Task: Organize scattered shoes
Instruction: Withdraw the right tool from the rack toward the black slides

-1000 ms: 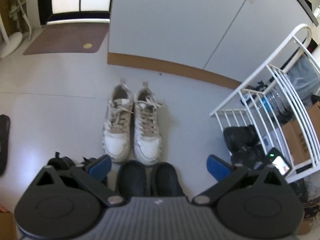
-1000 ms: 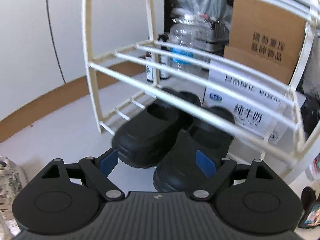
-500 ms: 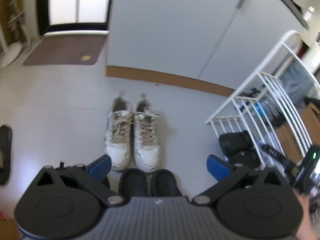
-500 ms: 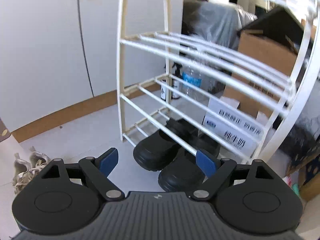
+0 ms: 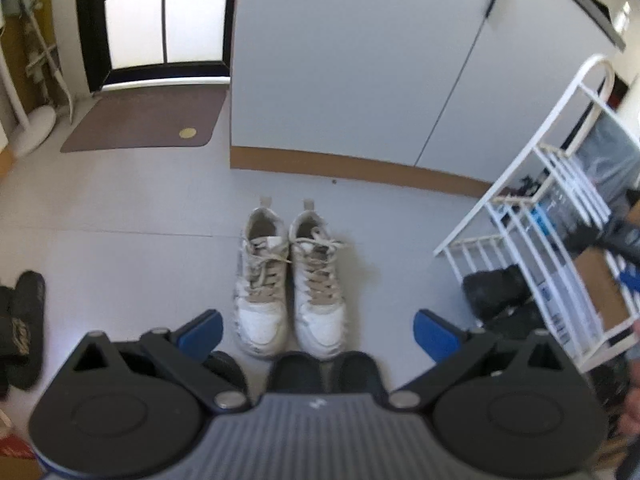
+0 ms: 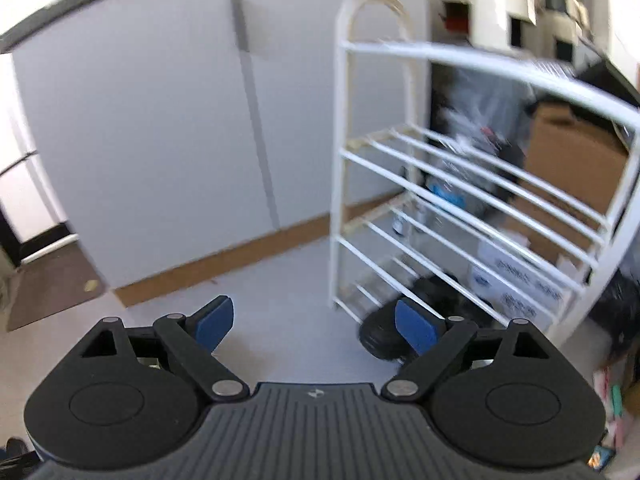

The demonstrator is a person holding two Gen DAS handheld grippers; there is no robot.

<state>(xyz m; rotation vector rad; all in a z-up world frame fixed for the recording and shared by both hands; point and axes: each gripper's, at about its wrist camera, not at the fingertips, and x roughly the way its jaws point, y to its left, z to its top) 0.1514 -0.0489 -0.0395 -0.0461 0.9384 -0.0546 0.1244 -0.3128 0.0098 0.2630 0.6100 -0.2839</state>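
Shoes: white sneakers (image 5: 290, 280) sit paired on the floor (image 5: 120, 264), black shoes (image 6: 404, 332) on the rack (image 6: 460, 216). My left gripper (image 5: 316, 330) gapes empty; my right gripper (image 6: 316, 320) is opening, empty.

This is a home entryway. A brown doormat (image 5: 140, 120) lies before a black-framed frosted glass door (image 5: 160, 20). Worn white lace-up sneakers (image 5: 292, 280) sit paired on the pale grey tiled floor (image 5: 120, 208), near a white metal shoe rack (image 6: 460, 208) holding black clogs (image 5: 496, 292), with brown cardboard boxes (image 6: 572, 168) stacked behind it.
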